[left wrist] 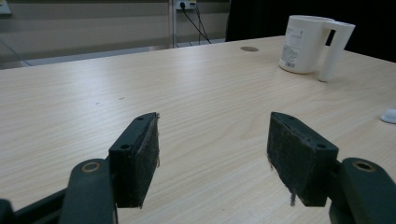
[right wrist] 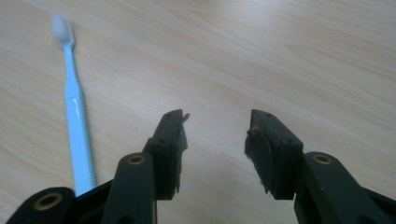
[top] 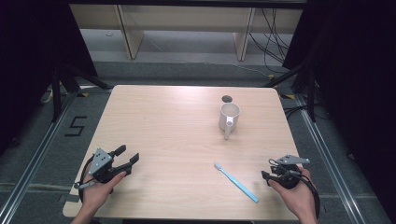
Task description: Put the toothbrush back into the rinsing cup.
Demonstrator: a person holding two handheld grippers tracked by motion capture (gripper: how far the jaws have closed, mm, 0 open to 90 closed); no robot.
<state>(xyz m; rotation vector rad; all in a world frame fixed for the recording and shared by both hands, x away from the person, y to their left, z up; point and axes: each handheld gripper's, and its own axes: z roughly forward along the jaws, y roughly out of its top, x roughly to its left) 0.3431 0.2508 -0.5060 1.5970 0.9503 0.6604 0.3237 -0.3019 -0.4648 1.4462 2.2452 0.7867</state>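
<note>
— Toothbrush location?
— Lower right of centre in the high view, flat on the wooden table, bristle head toward upper left, pale blue handle running down to lower right. In the right gripper view, along the left edge, white head near the top left corner, handle passing just beside the left jaw, not between the jaws.

— Right gripper state?
— Lower right of the high view, held in a hand, just right of the toothbrush handle end, apart from it. Jaws spread, pinching nothing, bare wood between the pads.

— Left gripper?
— Lower left of the high view, held in the other hand, grey three-cornered plate on top, pointing toward upper right. Jaws spread wide, gripping nothing; bare tabletop between the pads in the left gripper view.

— Anything else on the table?
— White mug, upper right of centre in the high view, upright, handle pointing toward the bottom of the frame, well apart from both grippers. Same mug at upper right in the left gripper view, label on its side.
</note>
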